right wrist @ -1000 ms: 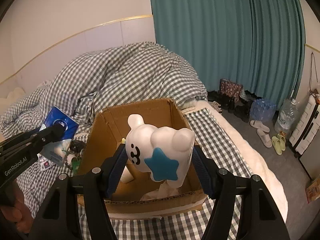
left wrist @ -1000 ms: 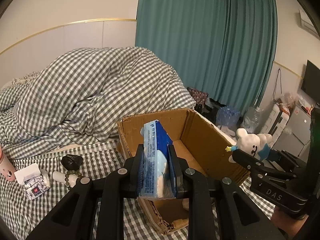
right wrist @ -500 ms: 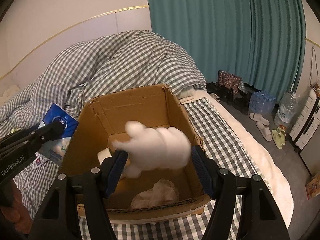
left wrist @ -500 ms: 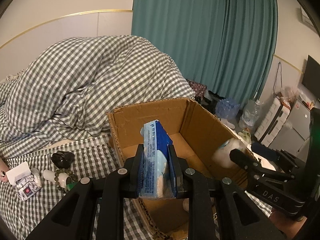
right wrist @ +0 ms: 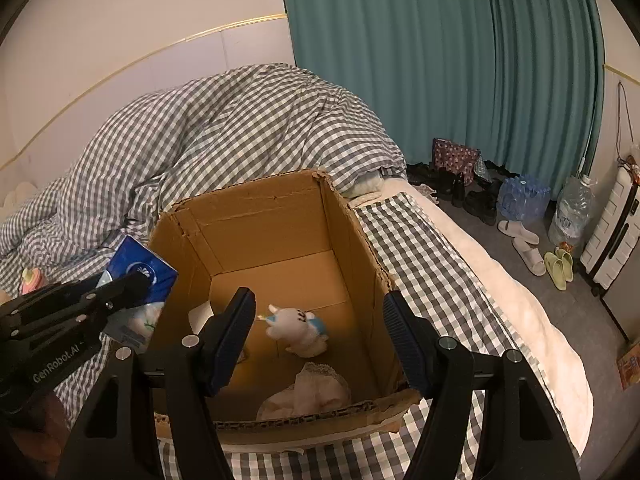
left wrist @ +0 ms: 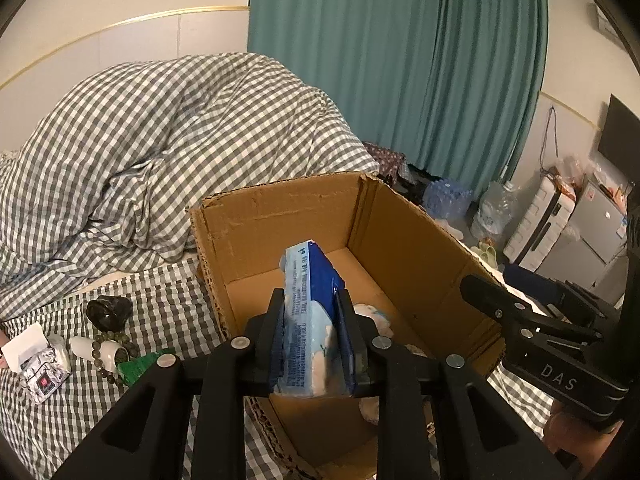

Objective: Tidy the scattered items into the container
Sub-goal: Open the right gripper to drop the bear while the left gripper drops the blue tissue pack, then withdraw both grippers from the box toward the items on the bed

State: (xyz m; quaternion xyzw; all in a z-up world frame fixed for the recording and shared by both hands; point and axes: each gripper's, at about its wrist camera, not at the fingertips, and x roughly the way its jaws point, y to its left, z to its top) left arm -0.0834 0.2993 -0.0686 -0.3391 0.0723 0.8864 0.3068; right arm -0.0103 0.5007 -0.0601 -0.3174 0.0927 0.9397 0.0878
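An open cardboard box (left wrist: 404, 236) stands on the checked bed; it also shows in the right wrist view (right wrist: 272, 216). My left gripper (left wrist: 312, 320) is shut on a blue tissue pack (left wrist: 310, 316) and holds it above the box's near left rim; the pack also shows in the right wrist view (right wrist: 140, 272). My right gripper (right wrist: 320, 316) is open and empty above the box. A white plush toy with a blue star (right wrist: 294, 326) lies on the box floor. A crumpled pale cloth (right wrist: 308, 392) lies in the box near the front wall.
On the bed left of the box lie a black stone (left wrist: 108, 312), a bead bracelet around a white bottle (left wrist: 102, 350), a green item (left wrist: 140, 366) and a small foil packet (left wrist: 38, 368). A heaped checked duvet (left wrist: 160, 152) lies behind. The bed edge and floor with slippers (right wrist: 528, 252) are right.
My right gripper has opened and let go of the plush toy, which has dropped to the box floor. My left gripper has moved over the box with the tissue pack.
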